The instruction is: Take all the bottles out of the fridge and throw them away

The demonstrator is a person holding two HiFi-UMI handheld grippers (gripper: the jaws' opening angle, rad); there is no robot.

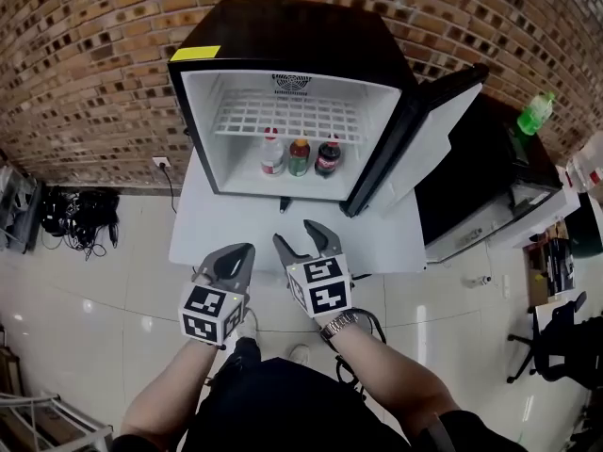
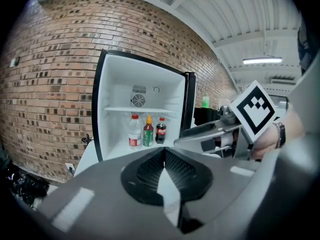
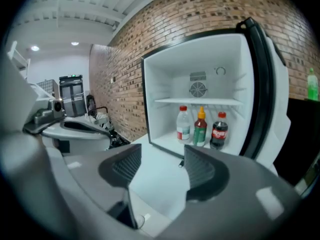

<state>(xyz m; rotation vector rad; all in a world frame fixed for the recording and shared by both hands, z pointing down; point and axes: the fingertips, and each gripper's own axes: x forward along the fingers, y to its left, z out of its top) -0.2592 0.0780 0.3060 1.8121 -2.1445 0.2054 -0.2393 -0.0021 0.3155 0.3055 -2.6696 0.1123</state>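
Cola bottle point(image 1: 328, 157) red-labelled, sauce bottle point(image 1: 299, 156) green-labelled, lettering unreadable

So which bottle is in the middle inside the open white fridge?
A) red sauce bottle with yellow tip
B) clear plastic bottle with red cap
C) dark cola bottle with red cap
A: the red sauce bottle with yellow tip stands between the clear plastic bottle and the dark cola bottle.
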